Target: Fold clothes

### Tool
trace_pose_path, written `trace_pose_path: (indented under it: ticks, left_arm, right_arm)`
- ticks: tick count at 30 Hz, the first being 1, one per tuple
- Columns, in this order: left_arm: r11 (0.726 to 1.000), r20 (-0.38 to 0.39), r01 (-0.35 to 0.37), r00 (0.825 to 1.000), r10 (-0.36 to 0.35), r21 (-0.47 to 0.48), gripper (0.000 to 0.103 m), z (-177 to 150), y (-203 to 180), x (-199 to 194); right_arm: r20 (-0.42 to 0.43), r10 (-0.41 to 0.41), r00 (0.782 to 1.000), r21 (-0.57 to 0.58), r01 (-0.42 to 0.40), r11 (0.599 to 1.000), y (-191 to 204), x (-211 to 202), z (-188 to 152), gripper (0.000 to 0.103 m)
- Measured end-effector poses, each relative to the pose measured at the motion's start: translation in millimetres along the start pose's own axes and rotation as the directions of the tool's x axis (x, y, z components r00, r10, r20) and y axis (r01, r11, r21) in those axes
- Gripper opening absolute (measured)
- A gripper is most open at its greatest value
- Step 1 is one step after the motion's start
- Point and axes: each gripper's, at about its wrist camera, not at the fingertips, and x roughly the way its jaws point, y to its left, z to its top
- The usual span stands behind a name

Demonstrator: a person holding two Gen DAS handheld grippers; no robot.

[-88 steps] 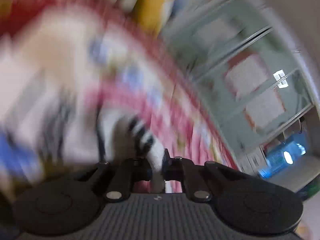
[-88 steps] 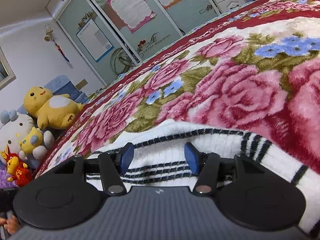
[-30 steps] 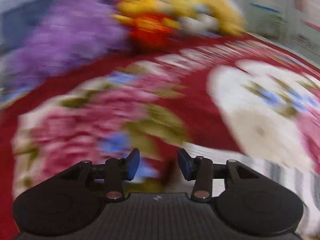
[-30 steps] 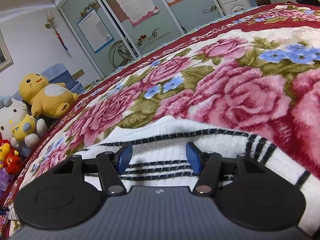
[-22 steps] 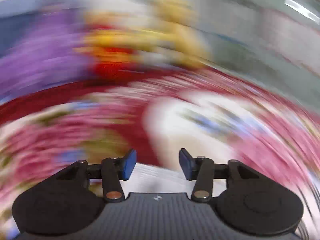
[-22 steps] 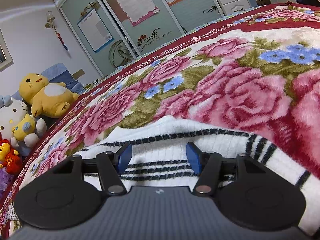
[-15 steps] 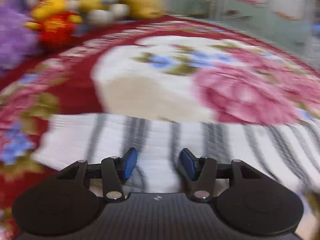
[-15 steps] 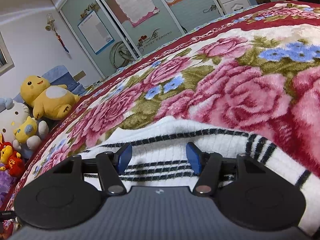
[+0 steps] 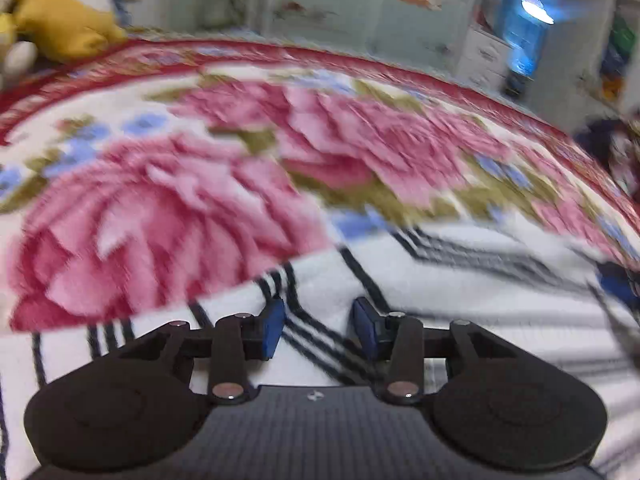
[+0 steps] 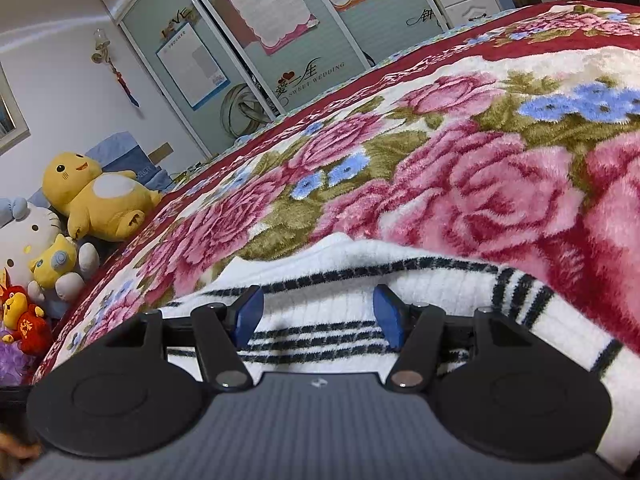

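In the blurred left wrist view, the left tool [image 9: 318,322] sits low in the frame with its blue pads apart and empty over the white black-striped sweater [image 9: 460,280], which lies across the lower half on the rose-patterned blanket [image 9: 168,220]. In the right wrist view, the right tool [image 10: 316,312], pads wide apart, hovers over the sweater's [image 10: 332,264] edge at bottom centre; the wardrobe door [image 10: 304,76] at upper centre reads "SWEET WEDDING", and a yellow plush toy [image 10: 96,196] sits at left.

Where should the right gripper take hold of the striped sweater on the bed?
Take the striped sweater by its raised near edge, just ahead of the open right gripper. Come in low and straight ahead: the knit there humps up off the floral blanket, giving the fingers a fold to pinch.
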Motion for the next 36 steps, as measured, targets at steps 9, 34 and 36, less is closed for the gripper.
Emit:
trace_pose_path:
  ticks: [9, 34, 36]
  left_arm:
    - [0.946, 0.083, 0.325, 0.943, -0.322, -0.015, 0.064, 25, -45, -20]
    - [0.918, -0.198, 0.387, 0.91, -0.365, 0.087, 0.067, 71, -140, 104]
    - [0.933, -0.141, 0.299, 0.951, -0.275, 0.2, 0.028, 64, -150, 99]
  right_arm:
    - [-0.004, -0.004, 1.0, -0.016, 0.004, 1.0, 3, 1, -1, 0.064]
    - [0.164, 0.032, 0.986, 0.301, -0.081, 0.95, -47, -44, 30, 0.065]
    - [0.19, 0.035, 0.981, 0.32, -0.096, 0.943, -47, -52, 33, 0.065]
